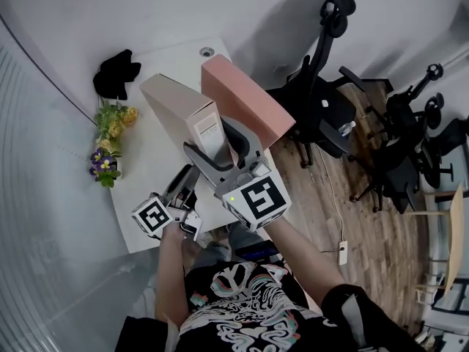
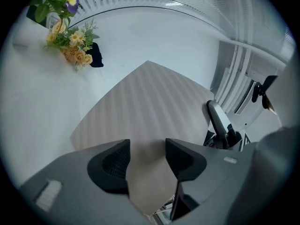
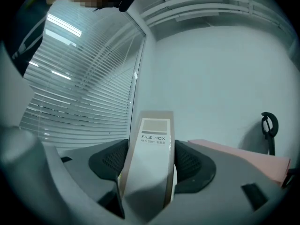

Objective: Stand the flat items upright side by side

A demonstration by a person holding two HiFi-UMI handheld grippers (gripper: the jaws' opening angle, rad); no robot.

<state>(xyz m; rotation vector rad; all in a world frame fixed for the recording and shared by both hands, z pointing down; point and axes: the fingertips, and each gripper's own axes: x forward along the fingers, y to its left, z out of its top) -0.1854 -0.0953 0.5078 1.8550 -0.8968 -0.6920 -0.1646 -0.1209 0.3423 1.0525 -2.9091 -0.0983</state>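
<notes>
A beige file box stands upright on the white table, with a pink file box upright just to its right. My right gripper is shut on the beige box's labelled spine, a pad pressed against each side; in the right gripper view the gripper fills the bottom and the pink box lies to the right. My left gripper is lower, at the box's near bottom corner. In the left gripper view the beige box fills the gap between the jaws of the gripper, pad to pad.
A pot of yellow and purple flowers and a black bundle sit at the table's left and far side. Black office chairs stand on the wood floor right of the table. Window blinds run along the left wall.
</notes>
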